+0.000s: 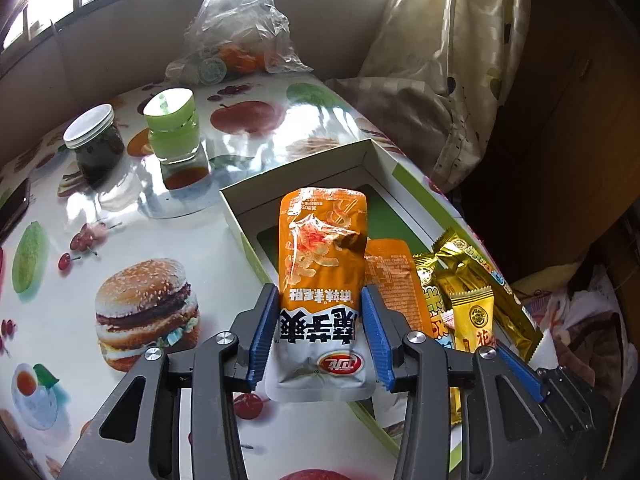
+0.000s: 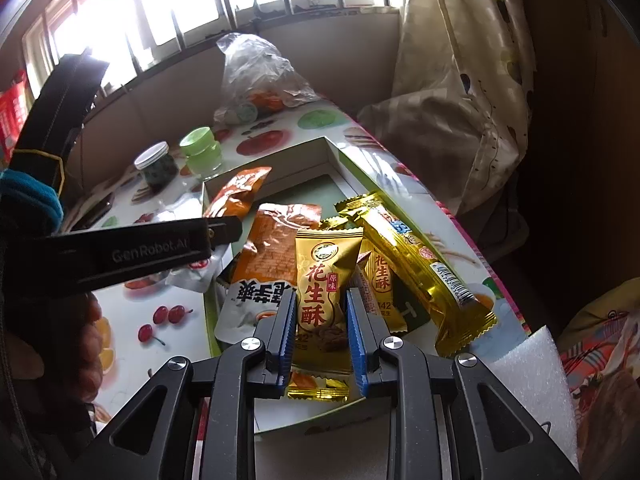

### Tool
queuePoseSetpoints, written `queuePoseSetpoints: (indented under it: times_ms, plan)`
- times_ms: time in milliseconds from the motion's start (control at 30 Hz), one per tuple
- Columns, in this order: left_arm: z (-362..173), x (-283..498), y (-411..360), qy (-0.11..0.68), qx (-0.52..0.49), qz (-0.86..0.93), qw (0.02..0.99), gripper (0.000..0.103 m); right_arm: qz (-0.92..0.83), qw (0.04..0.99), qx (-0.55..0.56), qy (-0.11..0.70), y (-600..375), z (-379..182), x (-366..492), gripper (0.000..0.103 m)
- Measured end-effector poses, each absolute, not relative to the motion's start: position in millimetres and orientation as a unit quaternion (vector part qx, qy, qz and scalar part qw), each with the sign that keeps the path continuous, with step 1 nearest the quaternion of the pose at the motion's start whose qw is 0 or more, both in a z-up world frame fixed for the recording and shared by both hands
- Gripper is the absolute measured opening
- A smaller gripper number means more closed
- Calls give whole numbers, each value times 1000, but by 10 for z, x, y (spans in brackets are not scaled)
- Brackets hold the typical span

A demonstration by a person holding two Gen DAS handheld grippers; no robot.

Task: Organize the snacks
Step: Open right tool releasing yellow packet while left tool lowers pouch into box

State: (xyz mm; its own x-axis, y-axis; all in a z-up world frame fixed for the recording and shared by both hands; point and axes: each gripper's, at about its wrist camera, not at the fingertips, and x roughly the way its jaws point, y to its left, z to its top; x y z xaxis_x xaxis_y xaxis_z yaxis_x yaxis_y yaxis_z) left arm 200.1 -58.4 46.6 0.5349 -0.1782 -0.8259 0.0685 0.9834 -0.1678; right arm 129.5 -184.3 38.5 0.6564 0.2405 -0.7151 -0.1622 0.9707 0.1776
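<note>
Holding an orange snack bag (image 1: pixel 320 280) by its lower sides, the left gripper (image 1: pixel 320 336) hangs over the box (image 1: pixel 376 152). Right gripper (image 2: pixel 320 340) clamps a gold candy pack (image 2: pixel 322 280), at 3 o'clock from it. Both seem light, soft, slippery; gripping near the sealed ends looks safest.

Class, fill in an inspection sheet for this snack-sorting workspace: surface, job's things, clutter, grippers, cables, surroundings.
Surface: glossy table with food-print cover.
Job's things: open white-and-green cardboard box; orange-and-white snack pouch over the box's edge; small gold peanut-candy packet; more orange and gold packets lying in the box.
Clutter: white-lidded dark glass jar; green-lidded glass jar; crumpled clear plastic bag at the far end.
Grippers: left gripper shut on the pouch; right gripper shut on the gold packet.
Cables: nothing seen.
Surroundings: barred window; cream curtain.
</note>
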Motion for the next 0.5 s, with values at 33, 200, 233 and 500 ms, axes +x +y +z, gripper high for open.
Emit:
queuePoseSetpoints:
  times_ms: [33, 200, 233, 500]
  plan:
    - [467, 2002, -577, 477, -61, -70, 874, 44, 111, 909, 47, 399, -1836, 385, 1301, 23]
    - [461, 2016, -574, 478, -61, -70, 873, 46, 113, 910, 41, 398, -1809, 383, 1312, 26]
    - [459, 2020, -574, 479, -61, -70, 873, 46, 113, 910, 40, 398, -1802, 382, 1315, 26]
    - [451, 2033, -576, 482, -62, -70, 871, 49, 109, 911, 36, 396, -1786, 391, 1317, 32]
